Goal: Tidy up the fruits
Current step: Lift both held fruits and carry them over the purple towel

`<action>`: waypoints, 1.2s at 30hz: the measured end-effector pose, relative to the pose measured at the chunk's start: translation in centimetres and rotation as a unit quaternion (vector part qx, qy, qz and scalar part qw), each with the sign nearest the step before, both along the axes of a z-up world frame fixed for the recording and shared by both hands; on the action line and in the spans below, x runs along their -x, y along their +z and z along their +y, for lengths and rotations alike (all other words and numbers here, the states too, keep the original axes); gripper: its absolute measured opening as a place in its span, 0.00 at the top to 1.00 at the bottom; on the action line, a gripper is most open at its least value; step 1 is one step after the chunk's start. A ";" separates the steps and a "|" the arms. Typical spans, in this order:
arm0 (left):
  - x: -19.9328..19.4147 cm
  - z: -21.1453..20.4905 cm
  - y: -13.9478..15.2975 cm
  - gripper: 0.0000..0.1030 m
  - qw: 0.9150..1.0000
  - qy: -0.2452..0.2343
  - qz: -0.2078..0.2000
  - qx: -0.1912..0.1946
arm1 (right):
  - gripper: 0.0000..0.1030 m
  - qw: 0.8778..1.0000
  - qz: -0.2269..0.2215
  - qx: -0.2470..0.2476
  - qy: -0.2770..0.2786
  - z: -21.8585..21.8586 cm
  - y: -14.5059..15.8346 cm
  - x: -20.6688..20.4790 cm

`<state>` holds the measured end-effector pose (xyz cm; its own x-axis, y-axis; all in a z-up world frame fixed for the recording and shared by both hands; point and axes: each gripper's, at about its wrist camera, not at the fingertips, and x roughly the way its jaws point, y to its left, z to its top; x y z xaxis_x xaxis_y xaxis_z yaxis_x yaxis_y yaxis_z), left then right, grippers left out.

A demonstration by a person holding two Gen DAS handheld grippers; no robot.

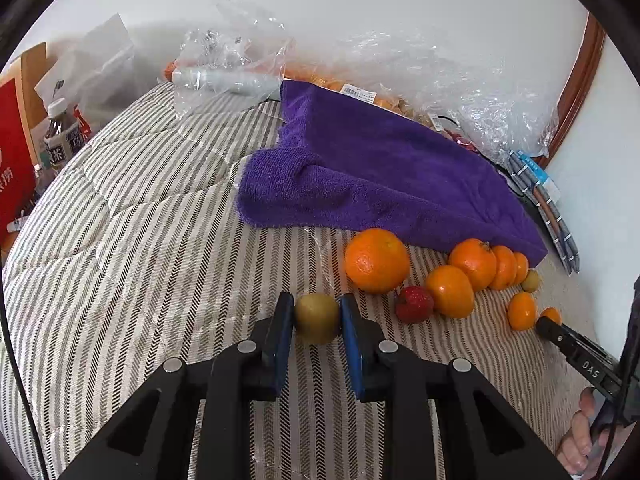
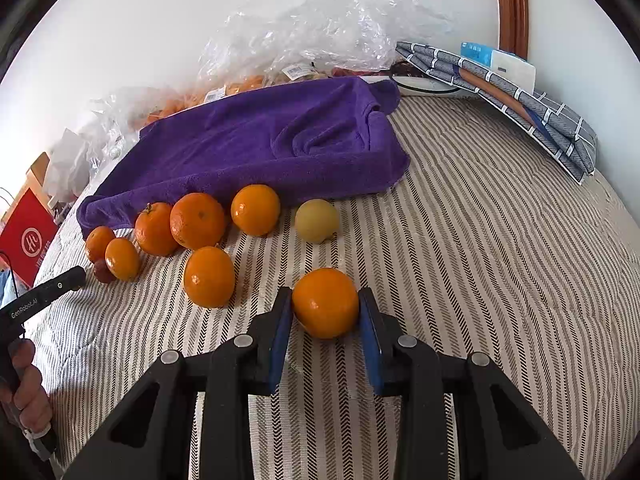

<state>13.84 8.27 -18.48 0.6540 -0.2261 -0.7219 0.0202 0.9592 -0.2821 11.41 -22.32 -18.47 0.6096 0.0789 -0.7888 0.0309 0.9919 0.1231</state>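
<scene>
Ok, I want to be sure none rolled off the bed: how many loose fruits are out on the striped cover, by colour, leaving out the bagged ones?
Orange fruits: 7
Yellow-green fruits: 2
Red fruit: 1
Total: 10

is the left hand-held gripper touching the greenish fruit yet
Touching. The left wrist view shows the left hand-held gripper with both blue pads pressed against the greenish fruit, no gap on either side.
</scene>
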 end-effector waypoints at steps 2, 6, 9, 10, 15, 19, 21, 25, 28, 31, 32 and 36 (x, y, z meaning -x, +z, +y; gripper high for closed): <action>0.4 0.1 0.3 0.78 1.000 -0.007 -0.015 0.010 | 0.69 1.000 0.000 0.007 0.000 0.2 0.0 0.0; 0.7 0.4 0.3 0.78 0.999 -0.001 -0.023 0.022 | 0.69 1.000 -0.002 0.023 0.001 0.5 0.0 0.1; 0.7 0.8 0.3 0.78 0.999 0.004 -0.025 0.032 | 0.69 1.000 -0.005 0.028 0.001 0.5 0.1 0.2; 0.7 0.9 0.3 0.78 0.999 0.004 -0.026 0.035 | 0.69 1.000 -0.005 0.027 0.000 0.5 0.1 0.2; 1.0 1.0 0.5 0.78 0.999 0.007 -0.033 0.040 | 0.69 1.000 -0.010 0.027 -0.013 0.2 0.3 0.4; 1.2 1.0 0.6 0.78 0.999 0.010 -0.037 0.038 | 0.69 1.000 -0.015 0.015 -0.014 -0.1 0.4 0.5; 1.2 1.1 0.7 0.78 0.999 0.016 -0.036 0.037 | 0.69 1.000 -0.012 0.008 -0.007 -0.1 0.4 0.3; 1.3 0.7 1.1 0.78 0.999 0.037 -0.028 0.007 | 0.69 1.000 -0.008 0.015 -0.019 0.0 0.6 0.2; 1.6 0.3 2.1 0.78 0.999 0.026 -0.032 0.011 | 0.69 1.000 -0.016 0.007 -0.018 0.1 1.4 0.4; 1.6 -0.3 3.9 0.78 0.999 0.016 -0.044 0.000 | 0.69 0.999 -0.029 0.003 -0.015 0.3 2.7 0.4; 1.5 -0.5 4.6 0.78 0.999 0.014 -0.050 -0.001 | 0.69 0.999 -0.036 0.003 -0.014 0.4 3.3 0.4; 0.5 -1.4 7.2 0.78 0.997 0.002 -0.074 -0.003 | 0.69 0.998 -0.064 0.006 -0.010 0.7 5.6 -0.2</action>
